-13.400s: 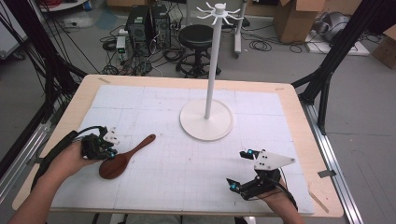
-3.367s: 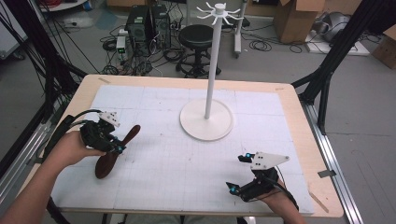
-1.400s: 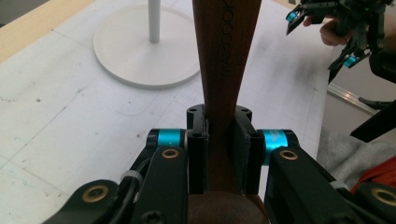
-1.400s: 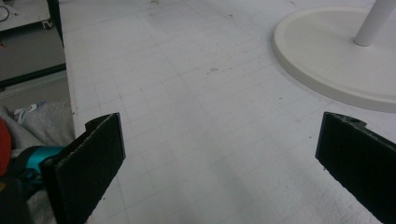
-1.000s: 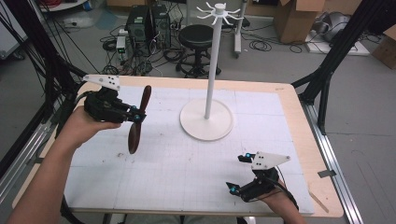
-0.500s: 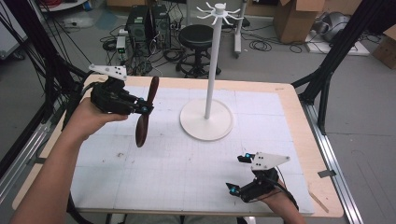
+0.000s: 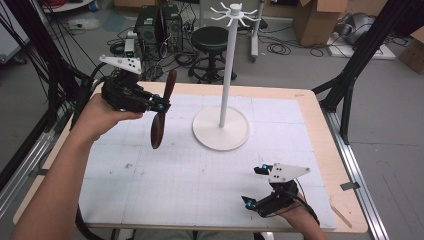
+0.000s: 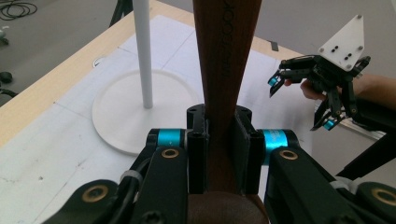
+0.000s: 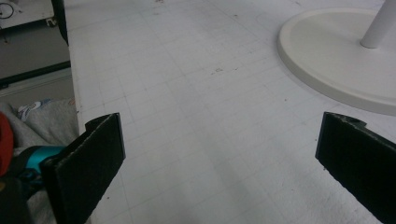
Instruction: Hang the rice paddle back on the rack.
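1. My left gripper (image 7: pixel 159 106) pinches the wooden spoon (image 7: pixel 161 117) by its handle, lifted above the table (image 7: pixel 320 115), left of the white stand (image 7: pixel 221 127);
2. My right gripper (image 7: pixel 256 186) rests near the front edge, jaws spread wide.

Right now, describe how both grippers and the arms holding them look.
Both grippers are black linkage frames with cyan joints. The left gripper and right gripper each carry a white three-cornered plate with small holes, and a black cable trails from each. Jaw pads are flat and black. The forearms are bare, no sleeves.
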Demonstrator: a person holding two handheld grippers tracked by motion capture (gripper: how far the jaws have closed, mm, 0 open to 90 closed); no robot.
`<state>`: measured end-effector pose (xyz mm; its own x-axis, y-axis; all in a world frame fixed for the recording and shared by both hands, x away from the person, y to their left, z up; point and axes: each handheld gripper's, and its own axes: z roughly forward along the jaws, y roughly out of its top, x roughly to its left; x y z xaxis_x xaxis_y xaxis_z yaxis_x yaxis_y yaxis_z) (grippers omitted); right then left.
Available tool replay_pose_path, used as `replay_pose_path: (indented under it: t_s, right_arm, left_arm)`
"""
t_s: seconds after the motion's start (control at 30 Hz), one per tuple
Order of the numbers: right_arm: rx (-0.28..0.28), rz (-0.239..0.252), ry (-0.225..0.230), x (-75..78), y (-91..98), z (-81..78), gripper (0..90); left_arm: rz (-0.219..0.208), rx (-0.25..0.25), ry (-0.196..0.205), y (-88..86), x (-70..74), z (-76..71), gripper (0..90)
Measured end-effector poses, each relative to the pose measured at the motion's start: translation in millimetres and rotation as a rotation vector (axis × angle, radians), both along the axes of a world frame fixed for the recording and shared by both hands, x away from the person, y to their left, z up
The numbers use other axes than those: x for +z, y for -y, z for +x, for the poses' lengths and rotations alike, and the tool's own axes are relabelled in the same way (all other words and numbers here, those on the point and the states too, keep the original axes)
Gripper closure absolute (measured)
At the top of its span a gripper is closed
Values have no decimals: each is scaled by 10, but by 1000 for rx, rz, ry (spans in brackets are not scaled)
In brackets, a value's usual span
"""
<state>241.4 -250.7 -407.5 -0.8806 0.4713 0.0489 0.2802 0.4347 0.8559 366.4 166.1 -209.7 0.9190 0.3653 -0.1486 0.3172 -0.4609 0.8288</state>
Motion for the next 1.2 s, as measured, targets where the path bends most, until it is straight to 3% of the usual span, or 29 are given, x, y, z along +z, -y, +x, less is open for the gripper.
replay_pose_path:
  t_s: [0.87, 1.2]
  right_arm:
    - [6, 3, 1, 2, -3, 1, 5]
    - [9, 5, 3, 2, -2, 2, 5]
  left_arm:
    - [26, 6, 37, 248, 419, 163, 777]
    - [18, 12, 27, 336, 520, 262, 777]
